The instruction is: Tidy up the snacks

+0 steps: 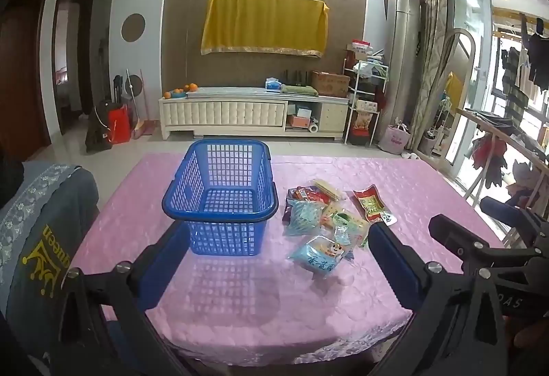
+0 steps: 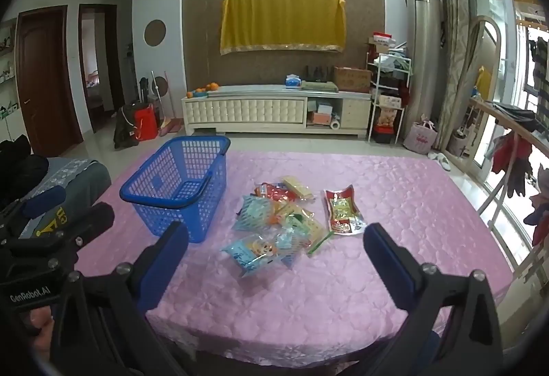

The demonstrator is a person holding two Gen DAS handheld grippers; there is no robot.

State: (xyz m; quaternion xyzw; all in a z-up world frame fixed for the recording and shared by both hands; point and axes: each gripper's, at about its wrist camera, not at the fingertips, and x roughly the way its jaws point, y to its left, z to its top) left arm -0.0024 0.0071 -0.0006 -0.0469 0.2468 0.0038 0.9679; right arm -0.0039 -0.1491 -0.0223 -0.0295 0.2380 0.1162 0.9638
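Observation:
An empty blue plastic basket (image 1: 219, 201) stands on the pink tablecloth (image 1: 240, 300); it also shows in the right wrist view (image 2: 178, 190). A pile of snack packets (image 1: 322, 221) lies to its right, also seen in the right wrist view (image 2: 278, 225). A red packet (image 1: 374, 206) lies apart at the right, and shows in the right wrist view too (image 2: 343, 211). My left gripper (image 1: 274, 245) is open and empty, near the table's front, in front of the basket. My right gripper (image 2: 276, 245) is open and empty, in front of the pile. It also shows in the left wrist view (image 1: 487, 238).
A chair back with a blue-grey cover (image 1: 41, 221) stands at the table's left edge. A wooden rack with clothes (image 2: 514, 149) stands to the right. A TV cabinet (image 1: 254, 111) is across the floor.

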